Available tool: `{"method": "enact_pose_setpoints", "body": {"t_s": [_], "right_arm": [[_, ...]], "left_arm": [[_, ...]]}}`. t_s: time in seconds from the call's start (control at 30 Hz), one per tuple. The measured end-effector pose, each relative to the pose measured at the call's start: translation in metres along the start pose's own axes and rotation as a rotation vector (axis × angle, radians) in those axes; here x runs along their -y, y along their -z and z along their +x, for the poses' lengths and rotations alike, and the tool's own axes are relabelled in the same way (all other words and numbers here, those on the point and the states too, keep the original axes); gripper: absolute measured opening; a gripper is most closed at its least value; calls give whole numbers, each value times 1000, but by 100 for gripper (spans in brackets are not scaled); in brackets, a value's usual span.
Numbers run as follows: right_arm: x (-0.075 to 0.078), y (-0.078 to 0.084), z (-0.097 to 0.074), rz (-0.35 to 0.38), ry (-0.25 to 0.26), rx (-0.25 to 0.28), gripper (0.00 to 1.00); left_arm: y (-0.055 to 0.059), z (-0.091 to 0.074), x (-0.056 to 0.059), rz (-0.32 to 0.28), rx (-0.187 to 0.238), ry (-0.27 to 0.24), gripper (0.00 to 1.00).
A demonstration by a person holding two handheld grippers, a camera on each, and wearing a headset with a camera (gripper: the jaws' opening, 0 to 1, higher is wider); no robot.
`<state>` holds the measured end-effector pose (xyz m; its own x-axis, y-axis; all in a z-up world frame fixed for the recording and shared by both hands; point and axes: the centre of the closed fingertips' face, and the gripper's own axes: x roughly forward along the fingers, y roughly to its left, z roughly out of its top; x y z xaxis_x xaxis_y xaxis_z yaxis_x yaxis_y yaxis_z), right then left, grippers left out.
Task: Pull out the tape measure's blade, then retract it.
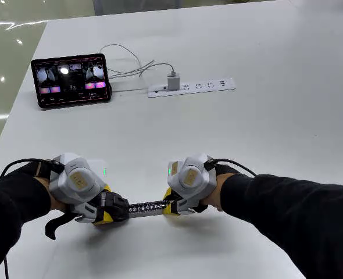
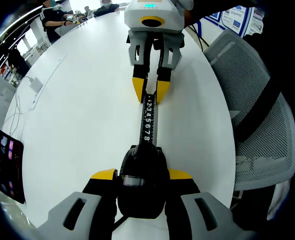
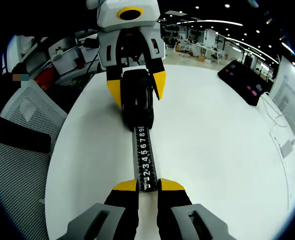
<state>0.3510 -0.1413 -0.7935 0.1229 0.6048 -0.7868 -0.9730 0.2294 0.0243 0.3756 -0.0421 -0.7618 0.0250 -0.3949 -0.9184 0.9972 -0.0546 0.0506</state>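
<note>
Blade (image 3: 143, 150) drawn out a short way between your left gripper (image 2: 141, 174) and right gripper (image 3: 148, 186).
Left gripper is clamped on the black tape measure case (image 2: 140, 192); right gripper pinches the blade's end, digits up to 9 showing. The head view puts the pair low centre, with the tablet (image 1: 71, 79) and power strip (image 1: 192, 88) upper left, well apart from the work. The left gripper view gives you a mesh chair (image 2: 257, 120) past the bench (image 2: 87, 115) edge at right, near the blade; open bench lies to its left.
</note>
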Motion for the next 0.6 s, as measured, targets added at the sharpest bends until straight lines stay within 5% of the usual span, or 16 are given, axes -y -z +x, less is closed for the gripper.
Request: {"method": "enact_pose_setpoints", "body": {"t_s": [0.6], "right_arm": [[1, 11, -12, 5, 12, -18, 9]], "left_arm": [[-1, -1, 1, 2, 7, -3, 31]]}}
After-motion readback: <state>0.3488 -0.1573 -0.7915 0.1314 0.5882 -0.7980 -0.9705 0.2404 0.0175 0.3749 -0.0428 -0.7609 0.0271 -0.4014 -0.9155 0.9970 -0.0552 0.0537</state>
